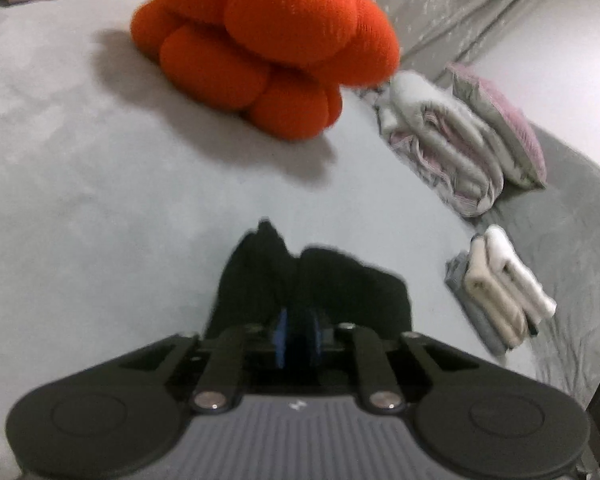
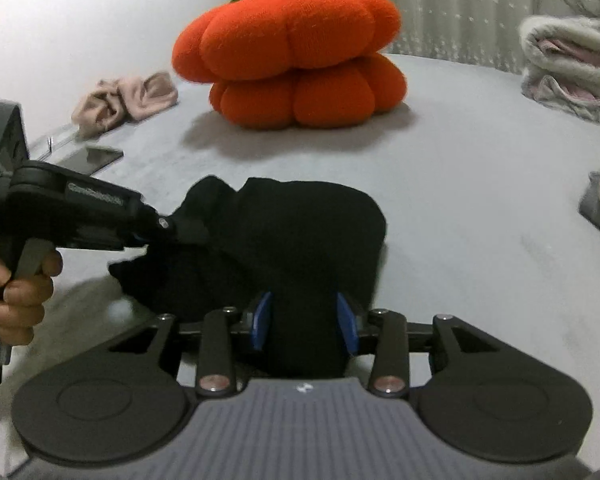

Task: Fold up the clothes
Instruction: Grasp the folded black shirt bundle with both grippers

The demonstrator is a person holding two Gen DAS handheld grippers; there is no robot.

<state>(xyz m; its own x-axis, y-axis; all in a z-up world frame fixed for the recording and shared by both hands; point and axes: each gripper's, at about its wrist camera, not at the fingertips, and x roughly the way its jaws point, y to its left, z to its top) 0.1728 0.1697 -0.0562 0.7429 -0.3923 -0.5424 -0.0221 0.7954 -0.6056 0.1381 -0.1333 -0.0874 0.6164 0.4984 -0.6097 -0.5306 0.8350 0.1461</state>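
A black garment (image 2: 292,232) hangs bunched over the grey bed sheet (image 2: 460,220), held from two sides. My right gripper (image 2: 305,320) is shut on its near fold, and black cloth fills the space between the blue pads (image 2: 262,320). In the right wrist view my left gripper (image 2: 172,228) comes in from the left, held by a hand (image 2: 16,280), and pinches the garment's left edge. In the left wrist view the black garment (image 1: 312,276) rises just ahead of my left gripper (image 1: 298,336), whose blue pads are pressed close on the cloth.
An orange pumpkin cushion (image 2: 292,64) stands behind the garment. A pink garment (image 2: 128,100) and a phone (image 2: 100,156) lie at the left. Rolled blankets (image 1: 440,140), a pillow (image 1: 500,120) and a folded stack of clothes (image 1: 500,292) line the right side.
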